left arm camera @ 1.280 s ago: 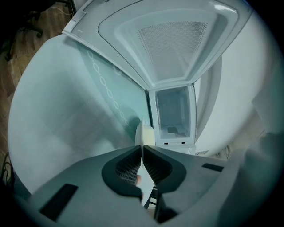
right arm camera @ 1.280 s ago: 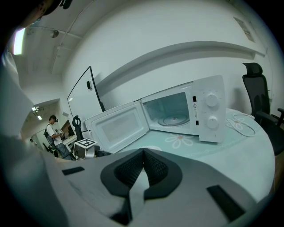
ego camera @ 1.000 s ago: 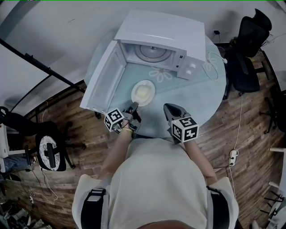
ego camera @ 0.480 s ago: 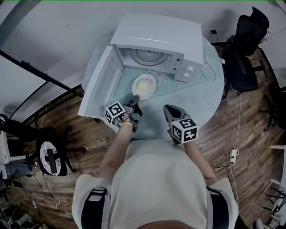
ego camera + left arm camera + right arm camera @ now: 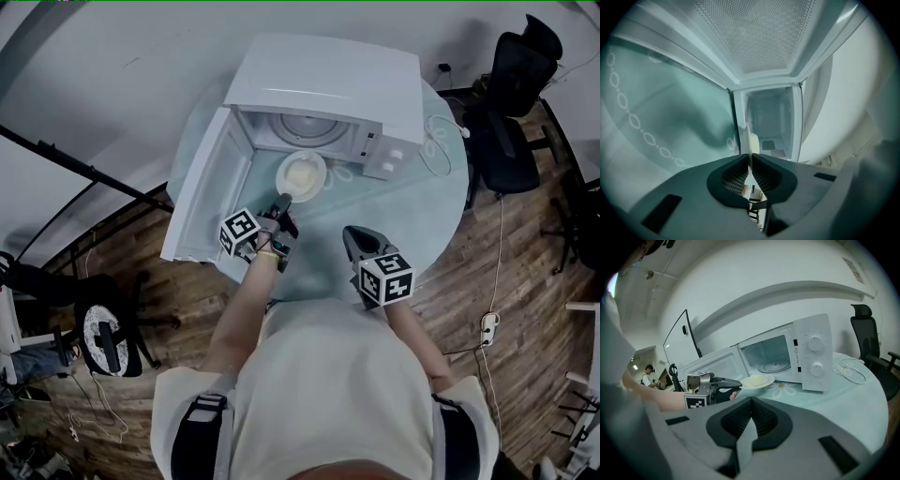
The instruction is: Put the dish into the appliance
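The left tongs [image 5: 283, 202] are clenched on the near rim of the dish [image 5: 301, 173], a shallow white one with a pale yellowish helping of food [image 5: 300, 172] in it. In the left gripper view the rim shows edge-on, pinched between the two pads, with the rest of the dish [image 5: 753, 139] sticking out ahead of the left tongs [image 5: 750, 161]. Straight beyond their tips stands the microwave [image 5: 330, 82], its door [image 5: 200, 201] swung wide open to the left of the left tongs, and the dish is at the mouth of the cavity [image 5: 771, 124], not yet inside. The glass turntable [image 5: 307, 123] lies bare further in, past the dish. Seen from the right gripper view, the dish [image 5: 757, 380] hangs from the left tongs [image 5: 739, 384] a little above the pale green surface [image 5: 412, 202], just in front of the microwave [image 5: 812, 352]. The right tongs [image 5: 350, 232] are clenched on nothing, their pads met at the tips [image 5: 751, 399], and they hover over the surface beside the left tongs, nearer the person and well apart from the dish. A white cable [image 5: 439, 131] lies coiled on the surface beyond the right tongs, past the microwave's knobs, and a black office chair [image 5: 514, 103] stands on the floor further off to their right.
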`<control>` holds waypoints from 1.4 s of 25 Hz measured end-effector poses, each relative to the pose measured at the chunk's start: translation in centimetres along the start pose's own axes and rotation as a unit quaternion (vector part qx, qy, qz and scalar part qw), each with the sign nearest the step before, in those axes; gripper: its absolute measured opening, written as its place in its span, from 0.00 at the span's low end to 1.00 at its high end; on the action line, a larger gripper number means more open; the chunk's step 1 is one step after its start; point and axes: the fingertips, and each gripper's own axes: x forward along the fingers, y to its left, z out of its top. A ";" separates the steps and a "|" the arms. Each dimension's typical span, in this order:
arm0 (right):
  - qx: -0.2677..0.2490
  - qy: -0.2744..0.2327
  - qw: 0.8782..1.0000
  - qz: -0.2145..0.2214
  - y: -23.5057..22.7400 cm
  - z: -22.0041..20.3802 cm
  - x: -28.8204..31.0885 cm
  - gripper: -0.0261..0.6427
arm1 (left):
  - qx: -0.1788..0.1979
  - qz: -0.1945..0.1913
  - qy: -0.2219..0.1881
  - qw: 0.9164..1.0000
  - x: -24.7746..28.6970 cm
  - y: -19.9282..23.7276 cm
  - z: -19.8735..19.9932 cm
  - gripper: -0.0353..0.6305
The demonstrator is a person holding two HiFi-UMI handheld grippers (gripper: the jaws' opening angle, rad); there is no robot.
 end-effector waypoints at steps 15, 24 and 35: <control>0.001 0.012 1.000 0.006 0.1 -0.6 0.5 0.05 | -0.014 -0.027 -0.011 0.999 0.6 -2.2 1.8 0.09; 0.008 0.016 1.000 -0.001 -0.6 -0.7 0.7 0.05 | -0.022 -0.021 -0.017 0.999 3.2 -2.4 3.0 0.09; 0.014 0.027 1.000 -0.007 -1.5 -0.7 1.6 0.05 | -0.039 -0.010 -0.028 0.999 6.9 -2.2 5.0 0.09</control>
